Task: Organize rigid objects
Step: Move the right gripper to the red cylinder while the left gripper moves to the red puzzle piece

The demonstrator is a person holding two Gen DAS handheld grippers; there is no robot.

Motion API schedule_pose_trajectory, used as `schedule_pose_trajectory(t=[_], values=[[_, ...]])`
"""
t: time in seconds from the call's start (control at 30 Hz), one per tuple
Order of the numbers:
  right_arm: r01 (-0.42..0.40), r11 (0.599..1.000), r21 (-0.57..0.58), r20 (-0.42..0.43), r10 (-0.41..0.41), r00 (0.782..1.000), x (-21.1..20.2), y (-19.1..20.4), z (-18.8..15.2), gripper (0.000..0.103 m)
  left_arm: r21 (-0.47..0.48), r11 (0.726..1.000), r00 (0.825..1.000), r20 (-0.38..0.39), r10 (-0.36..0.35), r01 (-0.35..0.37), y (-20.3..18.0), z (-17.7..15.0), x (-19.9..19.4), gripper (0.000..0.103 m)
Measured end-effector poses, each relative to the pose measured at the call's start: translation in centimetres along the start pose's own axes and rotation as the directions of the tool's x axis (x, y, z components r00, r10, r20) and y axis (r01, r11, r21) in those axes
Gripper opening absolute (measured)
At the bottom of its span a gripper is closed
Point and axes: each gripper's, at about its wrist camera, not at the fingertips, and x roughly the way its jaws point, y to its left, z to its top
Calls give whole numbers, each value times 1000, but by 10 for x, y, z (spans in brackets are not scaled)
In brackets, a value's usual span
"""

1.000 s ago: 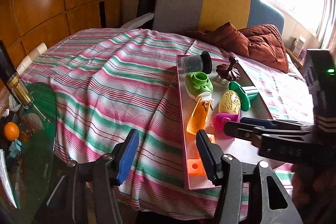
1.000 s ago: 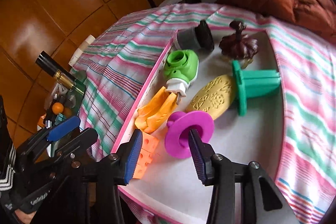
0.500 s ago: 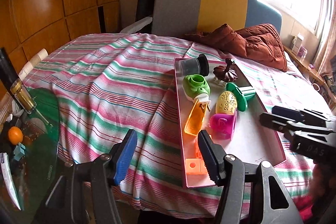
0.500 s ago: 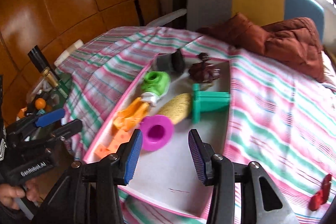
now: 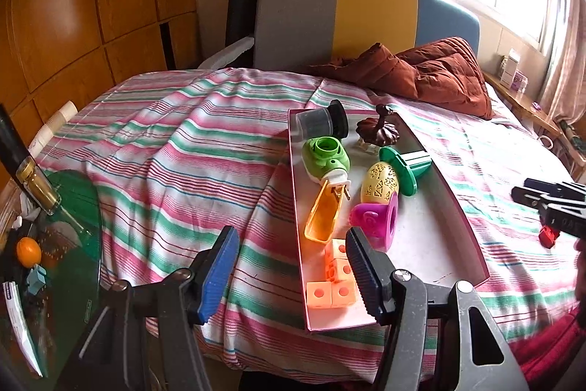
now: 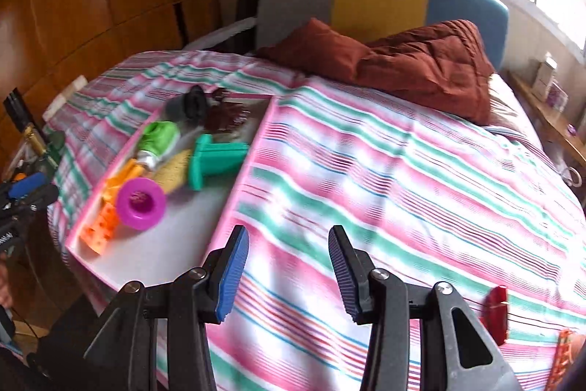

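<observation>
A pink-rimmed white tray (image 5: 432,244) lies on the striped bed. It holds a magenta spool (image 5: 377,218), a yellow pierced egg (image 5: 379,182), a green flanged piece (image 5: 403,167), a green plug (image 5: 326,158), an orange scoop (image 5: 324,215), orange cubes (image 5: 335,277), a dark jar (image 5: 322,125) and a brown figurine (image 5: 377,131). My left gripper (image 5: 291,255) hovers open over the tray's near left corner, holding nothing. My right gripper (image 6: 287,244) is open and empty above the bedspread, right of the tray (image 6: 164,251). A small red piece (image 6: 496,310) lies on the cover near it.
A rust-brown quilt (image 5: 421,76) is heaped at the head of the bed under a grey, yellow and blue headboard. At the left stands a green glass table (image 5: 73,244) with a bottle and an orange. An orange item (image 6: 564,354) shows at the lower right edge.
My right gripper drew back from the magenta spool and swung right, off the tray and over the bedspread. The spool stays lying in the tray. The left gripper has barely moved.
</observation>
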Motion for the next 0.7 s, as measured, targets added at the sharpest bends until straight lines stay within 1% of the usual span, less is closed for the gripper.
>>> schedule_pose_trajectory(t=[0.1,0.17,0.23,0.3,0.37,0.47,0.6,0.67,0.7], values=[[69,996,48,-1,-69,998,-5,-34,-6,46,5,1000,1000,2,8,-8,-2,0,0,62],[122,987,108,2,-123,992,-9,-61,-10,46,5,1000,1000,3,7,-7,-3,1,-1,62],[182,968,171,11,-186,982,-14,-89,-17,46,12,1000,1000,3,6,-7,-5,2,-1,62],[230,939,256,10,-240,971,-19,-119,-24,46,19,1000,1000,6,3,-3,-7,3,-1,62],[263,893,364,-2,-282,959,-23,-148,-33,46,30,1000,1000,5,3,-3,-10,3,-1,62],[276,806,524,-36,-302,952,-28,-182,-45,46,43,999,1000,6,5,-5,-15,3,-2,62],[300,726,618,-66,-332,941,-34,-204,-54,46,59,998,1000,5,2,-2,-21,5,-1,62],[327,684,653,-105,-345,933,-35,-213,-61,46,65,998,1000,9,2,-3,-24,5,-2,62],[326,662,675,-119,-339,933,-35,-218,-65,46,67,998,1000,7,4,-4,-25,5,-1,62]])
